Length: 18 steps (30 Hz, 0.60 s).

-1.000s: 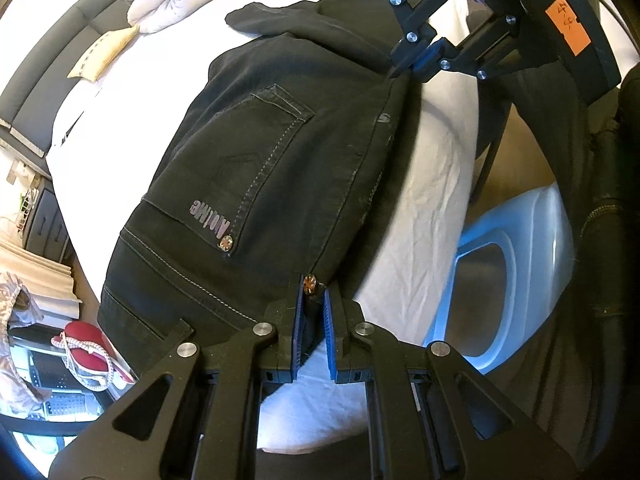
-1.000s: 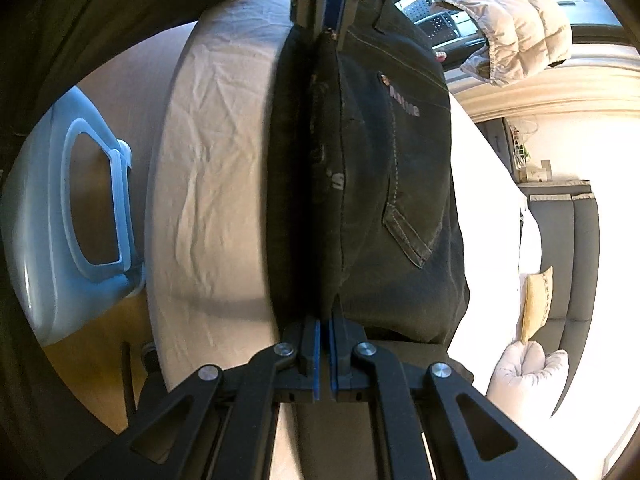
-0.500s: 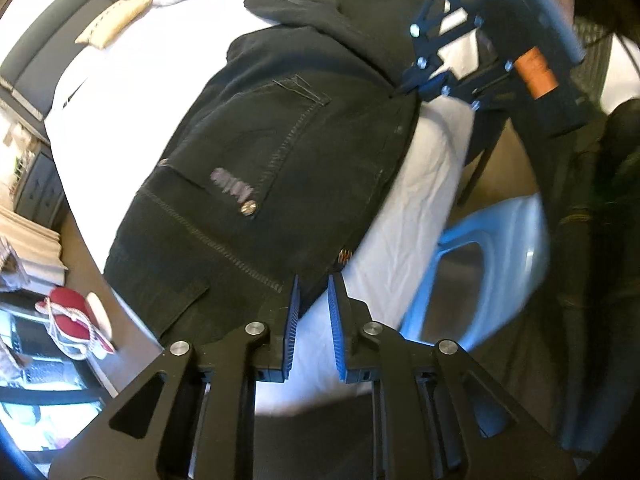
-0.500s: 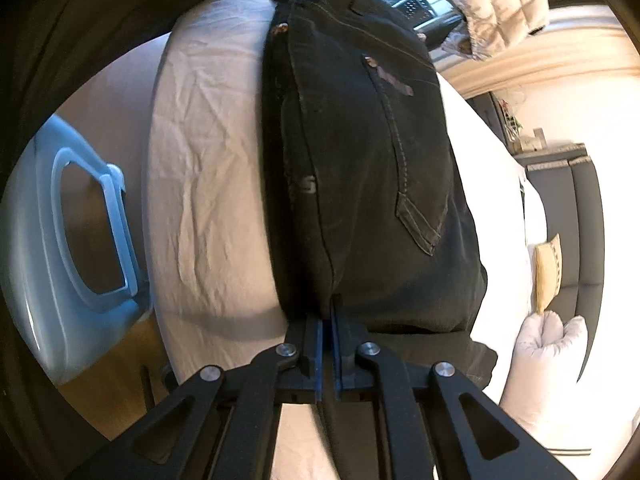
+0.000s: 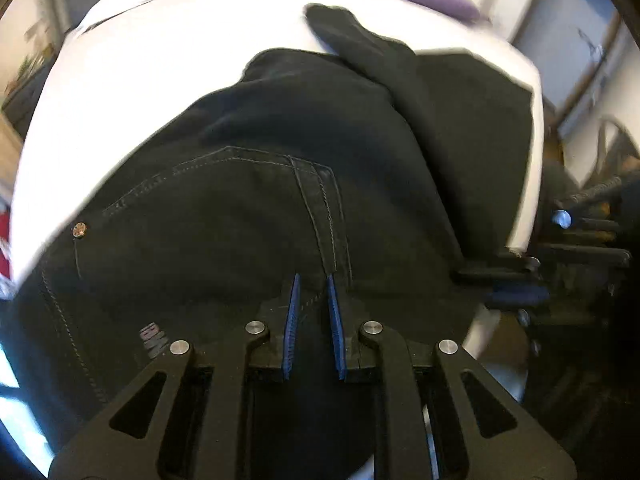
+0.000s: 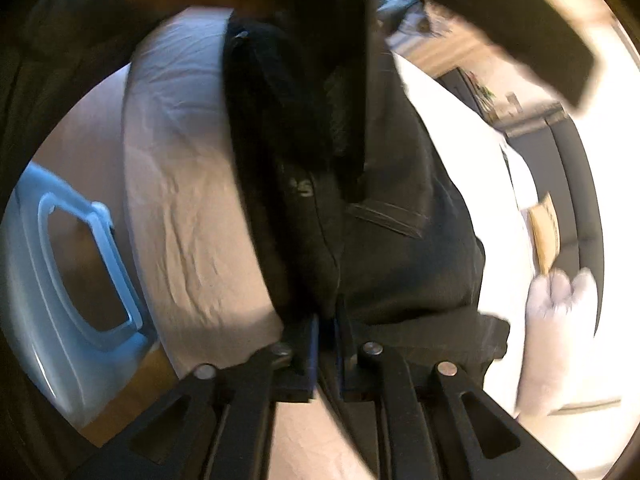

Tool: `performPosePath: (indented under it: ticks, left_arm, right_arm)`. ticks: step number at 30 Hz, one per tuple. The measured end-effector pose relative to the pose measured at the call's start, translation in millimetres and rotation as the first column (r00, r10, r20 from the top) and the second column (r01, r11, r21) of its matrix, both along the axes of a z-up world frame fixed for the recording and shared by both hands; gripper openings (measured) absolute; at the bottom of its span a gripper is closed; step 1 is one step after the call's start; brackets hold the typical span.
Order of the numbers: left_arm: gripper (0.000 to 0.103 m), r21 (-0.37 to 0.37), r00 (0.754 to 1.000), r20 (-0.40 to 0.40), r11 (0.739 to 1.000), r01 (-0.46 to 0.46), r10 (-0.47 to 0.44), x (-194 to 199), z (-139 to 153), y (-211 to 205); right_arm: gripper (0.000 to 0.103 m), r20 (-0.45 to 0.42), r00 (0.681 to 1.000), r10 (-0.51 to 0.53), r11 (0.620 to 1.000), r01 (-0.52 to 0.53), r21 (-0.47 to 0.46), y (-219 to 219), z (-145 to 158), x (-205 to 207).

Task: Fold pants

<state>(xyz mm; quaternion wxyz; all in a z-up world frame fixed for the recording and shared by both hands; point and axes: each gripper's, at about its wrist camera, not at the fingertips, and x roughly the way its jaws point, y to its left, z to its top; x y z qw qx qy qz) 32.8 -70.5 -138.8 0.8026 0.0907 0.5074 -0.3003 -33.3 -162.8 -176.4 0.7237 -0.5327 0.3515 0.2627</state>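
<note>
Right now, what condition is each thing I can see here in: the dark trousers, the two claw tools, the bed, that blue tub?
Black pants: lying on the bed, partly folded, back pocket up.
Left gripper: jaws slightly apart over the pants, pads not pressing the cloth.
Right gripper: jaws opening, pants edge between them.
Bed sheet: white, wrinkled.
Blue basket: beside the bed; what it holds is not visible.

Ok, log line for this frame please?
stage: fold pants | pants: black, on white bed | left claw: open over pants | right claw: opening, fabric between
</note>
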Motion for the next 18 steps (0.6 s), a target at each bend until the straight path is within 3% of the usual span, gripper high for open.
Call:
performPosePath:
  ticks: [3,5,8,10,12,13,15,16,17,18]
  left_arm:
    - [0.014,-0.097,0.994,-0.088,0.993,-0.074,0.065,8.9,0.6,17.5]
    - [0.014,-0.101,0.993,-0.097,0.991,-0.084,0.074,7.9,3.9,23.9]
    - [0.014,-0.094,0.987,-0.11,0.987,-0.13,0.119,7.9,18.1,27.8]
    - [0.014,-0.152,0.986,-0.1,0.977,-0.149,0.135,11.2,37.5,25.7]
    - [0.014,-0.212,0.982,-0.108,0.961,-0.175,0.155,19.8,48.8,20.8]
    - [0.014,-0.223,0.98,-0.115,0.957,-0.185,0.163,24.4,48.4,16.5]
    - [0.014,-0.189,0.973,-0.138,0.96,-0.206,0.182,35.5,36.8,7.3]
    - [0.014,-0.152,0.961,-0.195,0.962,-0.227,0.196,42.4,18.6,2.1]
    - [0.014,-0.157,0.95,-0.231,0.955,-0.251,0.211,43.8,4.8,6.0]
    - [0.014,-0.2,0.942,-0.246,0.939,-0.281,0.23,43.5,-1.1,11.3]
  right_arm:
    - [0.036,-0.005,0.996,-0.088,0.992,0.088,0.091,-13.3,11.2,2.0]
    - [0.066,-0.048,0.982,-0.184,0.964,0.19,0.189,-31.9,26.0,8.2]
    - [0.07,-0.182,0.934,-0.306,0.877,0.351,0.327,-68.6,48.5,21.6]
    - [0.07,-0.245,0.893,-0.379,0.778,0.45,0.437,-99.0,69.3,35.4]
    - [0.07,-0.318,0.847,-0.425,0.652,0.53,0.541,-127.1,87.6,53.4]
    - [0.07,-0.362,0.817,-0.45,0.566,0.574,0.592,-144.3,96.3,66.6]
    - [0.07,-0.439,0.758,-0.482,0.385,0.633,0.672,-178.1,109.5,94.1]
    - [0.069,-0.485,0.725,-0.489,0.277,0.656,0.702,-197.2,113.4,109.6]
    - [0.068,-0.544,0.683,-0.487,0.156,0.68,0.716,-217.7,114.2,126.9]
    - [0.068,-0.593,0.646,-0.482,0.06,0.699,0.713,-234.0,112.9,141.5]
